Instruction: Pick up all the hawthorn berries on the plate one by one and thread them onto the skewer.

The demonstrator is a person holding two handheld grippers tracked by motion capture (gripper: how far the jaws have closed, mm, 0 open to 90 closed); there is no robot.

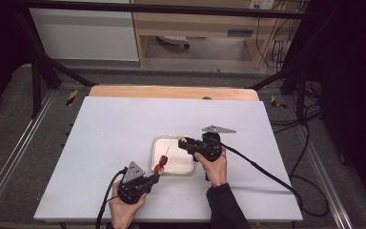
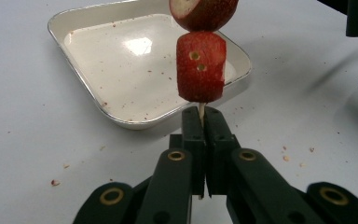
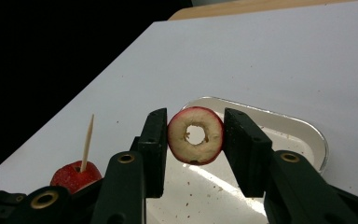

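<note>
White bench (image 1: pixel 124 138), white tray (image 1: pixel 158 143) mid-bench, crumbs around. Left gripper (image 2: pixel 204 122) jaws pinching skewer (image 2: pixel 201 109) base, two red fruit pieces (image 2: pixel 200 67) threaded, held over tray's near edge. Right gripper (image 3: pixel 195 140) jaws clamping cored fruit ring (image 3: pixel 195 135), hole facing camera, above tray's far side.

Two grippers (image 1: pixel 158 179) (image 1: pixel 186 143), one tray (image 1: pixel 158 143), one skewer (image 1: pixel 166 152), three fruit pieces (image 2: pixel 201 67) (image 2: pixel 203 11) (image 3: pixel 196 135) (cored)
</note>
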